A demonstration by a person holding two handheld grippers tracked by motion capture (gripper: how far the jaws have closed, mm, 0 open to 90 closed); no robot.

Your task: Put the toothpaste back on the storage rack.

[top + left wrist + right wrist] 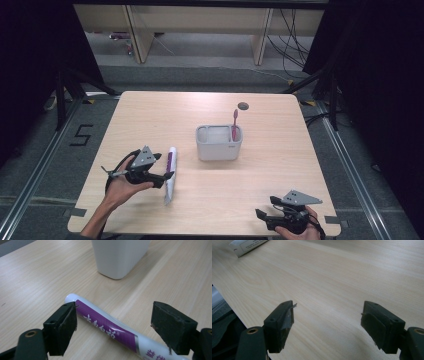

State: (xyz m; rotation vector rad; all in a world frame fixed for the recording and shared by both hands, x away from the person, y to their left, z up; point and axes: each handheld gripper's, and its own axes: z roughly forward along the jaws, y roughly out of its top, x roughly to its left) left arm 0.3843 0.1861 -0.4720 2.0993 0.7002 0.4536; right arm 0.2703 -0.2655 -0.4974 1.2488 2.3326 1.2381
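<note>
A white toothpaste tube (pixel 170 172) with a purple band lies flat on the wooden table, left of centre. My left gripper (pixel 165 167) reaches it from the left. In the left gripper view the tube (pixel 107 330) runs slantwise between the wide-apart jaws of that gripper (pixel 113 327), whose pads do not press on it. A white holder (pixel 218 145) stands at the table's middle with a pink toothbrush (pixel 234 122) upright in its right compartment. My right gripper (pixel 265 207) rests near the front right edge, open (pixel 329 325), with bare wood between its jaws.
The holder's wall (pixel 120 257) rises just beyond the tube in the left gripper view. The tube's flat end (pixel 247 246) shows far off in the right gripper view. A dark cable hole (pixel 243 105) sits near the table's far edge.
</note>
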